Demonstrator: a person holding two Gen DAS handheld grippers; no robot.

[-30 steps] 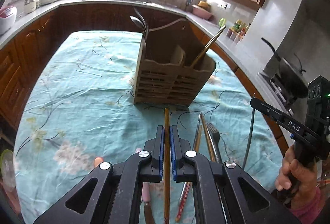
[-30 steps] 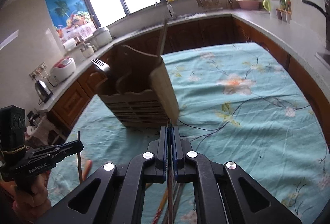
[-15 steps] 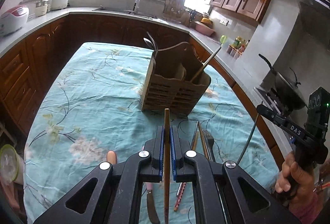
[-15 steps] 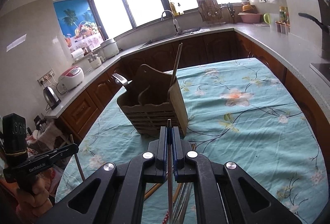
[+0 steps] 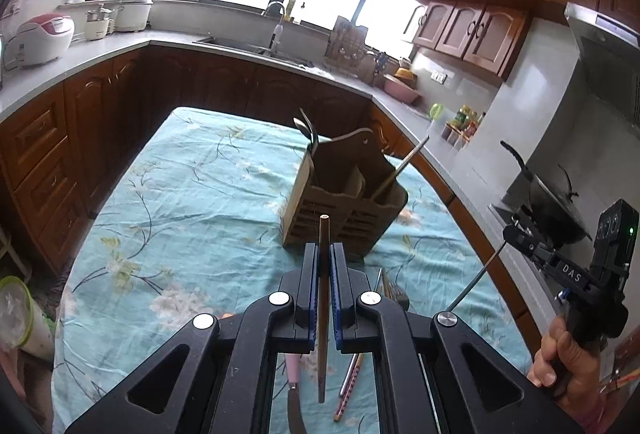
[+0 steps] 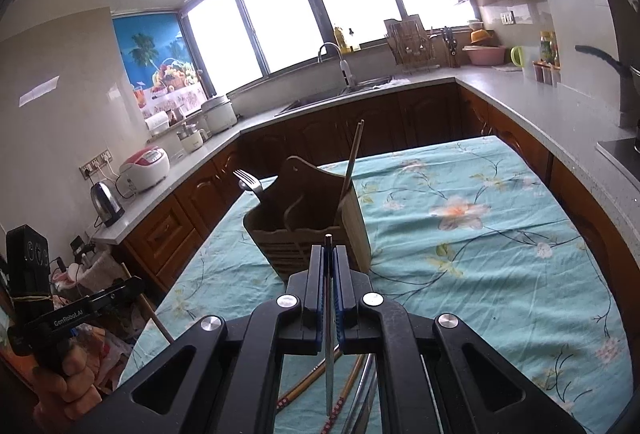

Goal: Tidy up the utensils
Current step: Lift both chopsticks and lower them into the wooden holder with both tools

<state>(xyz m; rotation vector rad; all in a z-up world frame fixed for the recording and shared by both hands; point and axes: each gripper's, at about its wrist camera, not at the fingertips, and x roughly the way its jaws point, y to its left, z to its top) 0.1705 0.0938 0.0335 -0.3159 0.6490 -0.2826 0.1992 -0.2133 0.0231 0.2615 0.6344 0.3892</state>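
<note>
Wooden chopstick [image 5: 323, 274] pinched, left hand-held gripper [image 5: 324, 266] | metal chopstick [image 6: 329, 298] pinched, right hand-held gripper [image 6: 329, 268]

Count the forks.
2: one fork stands in the holder; another lies on the table just past the left gripper. More may be hidden.

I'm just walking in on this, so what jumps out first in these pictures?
Each gripper is shut on a single chopstick: the left gripper on a wooden chopstick, the right gripper on a metal chopstick. Beyond them, the wooden utensil caddy stands on the floral teal tablecloth.
</note>
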